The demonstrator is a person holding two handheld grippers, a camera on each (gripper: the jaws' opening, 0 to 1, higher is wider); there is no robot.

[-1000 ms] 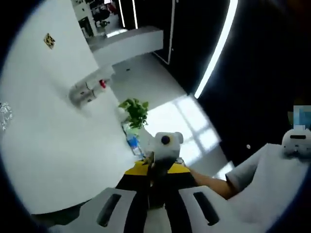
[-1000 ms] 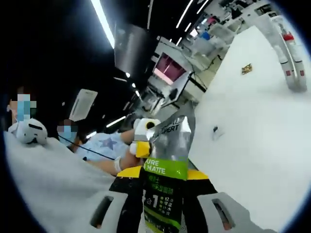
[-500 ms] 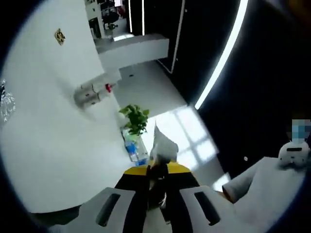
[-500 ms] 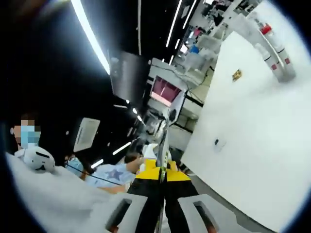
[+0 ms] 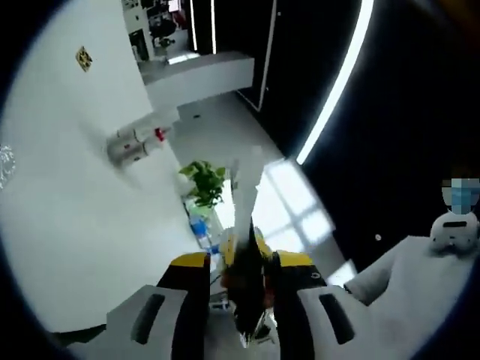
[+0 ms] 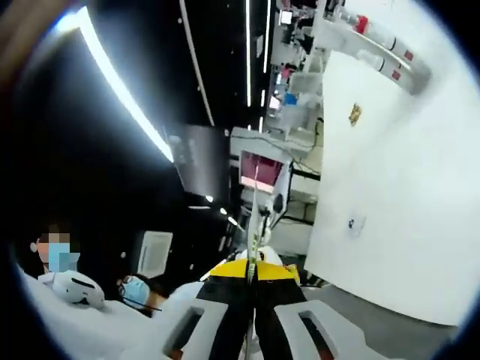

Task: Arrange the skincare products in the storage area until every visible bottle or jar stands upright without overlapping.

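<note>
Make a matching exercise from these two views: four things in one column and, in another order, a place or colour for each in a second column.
Things:
1. plant
2. sachet
3. pipes
4. light strip

Places or colours:
A. white with red fittings, on the white wall
B. green leaves, beside the wall
C. seen edge-on between the jaws of the right hand-held gripper
D. bright white line on a dark surface

Pairs: 1-B, 2-C, 3-A, 4-D
</note>
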